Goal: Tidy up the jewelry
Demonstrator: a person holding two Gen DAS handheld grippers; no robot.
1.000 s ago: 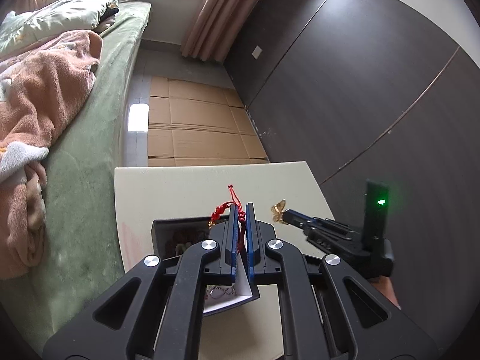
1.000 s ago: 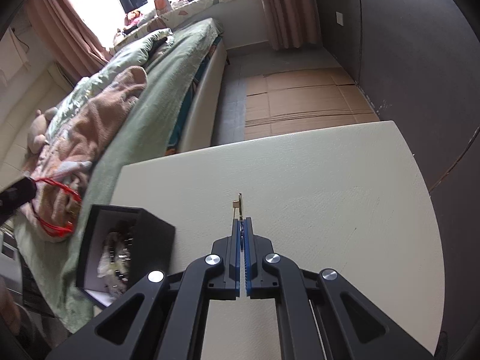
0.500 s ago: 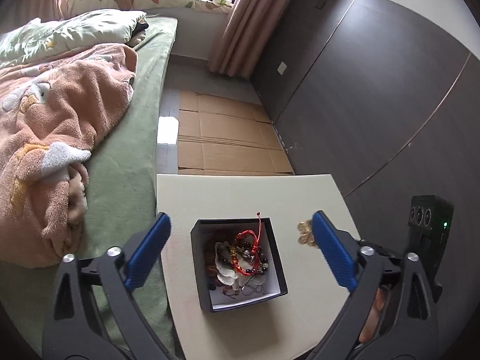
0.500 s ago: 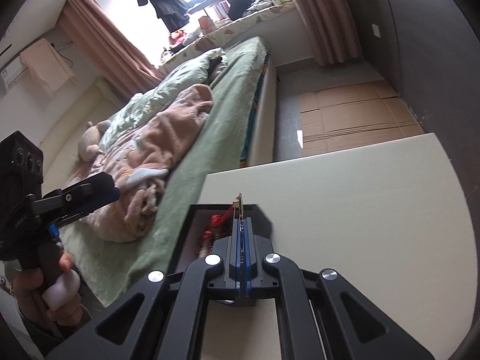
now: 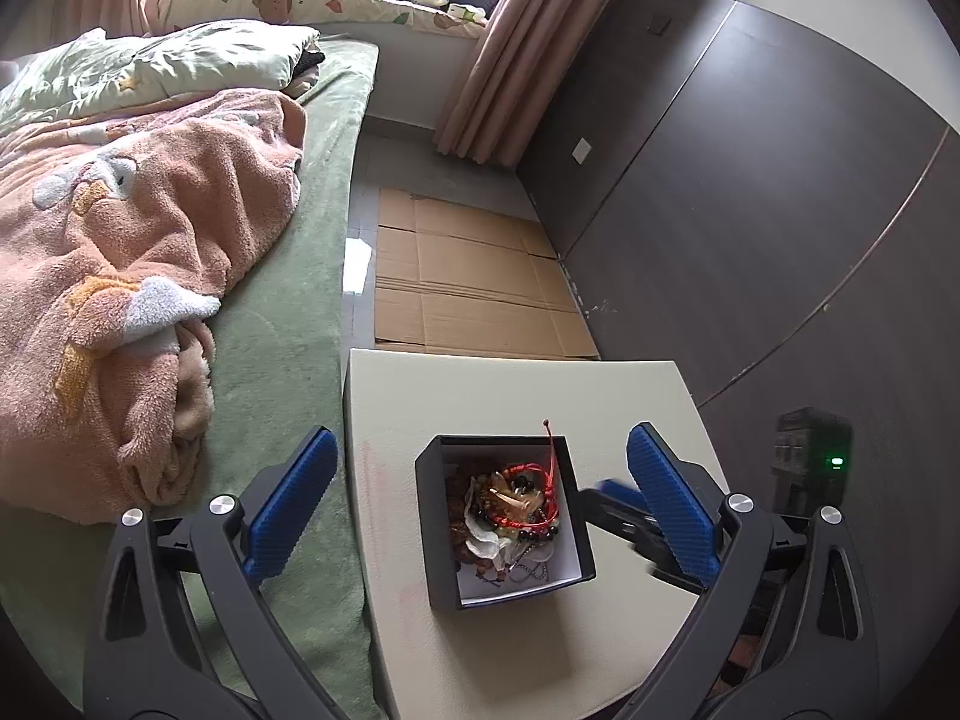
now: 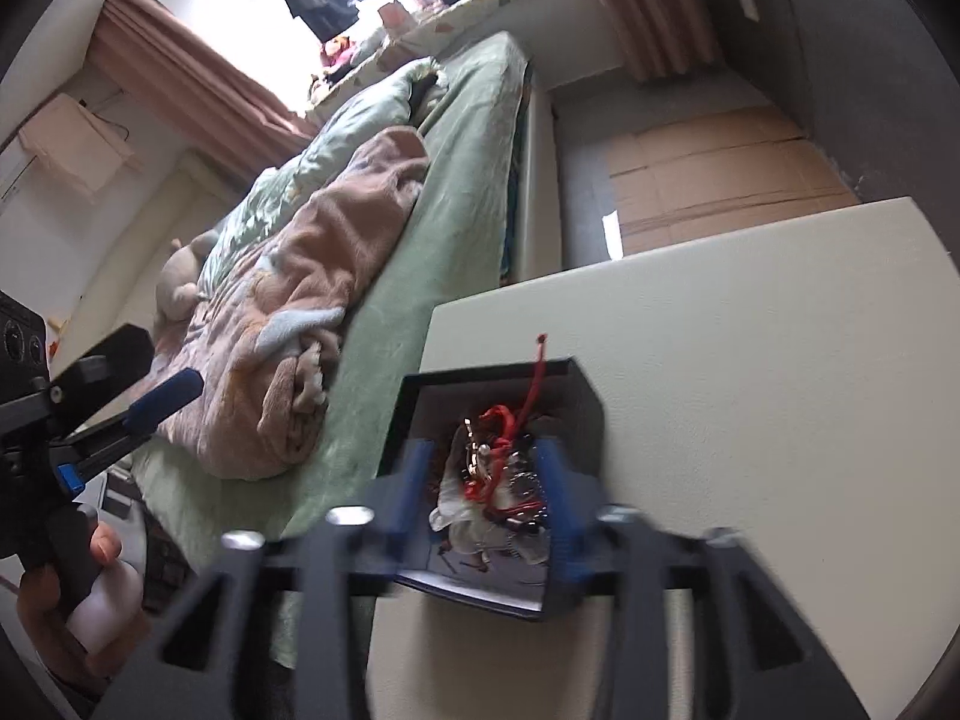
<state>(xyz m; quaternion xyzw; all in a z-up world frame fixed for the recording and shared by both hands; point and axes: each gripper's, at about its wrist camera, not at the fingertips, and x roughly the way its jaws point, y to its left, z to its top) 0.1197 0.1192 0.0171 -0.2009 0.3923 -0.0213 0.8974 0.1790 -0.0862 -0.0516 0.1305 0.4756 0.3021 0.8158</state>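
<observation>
Jewelry (image 5: 515, 501) heaped in black box (image 5: 433, 531); left gripper (image 5: 480, 495) and right gripper (image 6: 485, 495) spread, empty; the overhanging red cord (image 5: 550, 441) could snag a finger and drag pieces out.

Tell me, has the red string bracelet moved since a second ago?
Yes. The red string bracelet left the left gripper, whose jaws have just been opening, and now lies inside the black box.

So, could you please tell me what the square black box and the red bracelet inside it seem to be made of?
The square black box looks like matte cardboard: thin straight walls, white paper-like lining. The red bracelet seems to be knotted cord, judging by its loose string tail, though the fibre cannot be told.
</observation>
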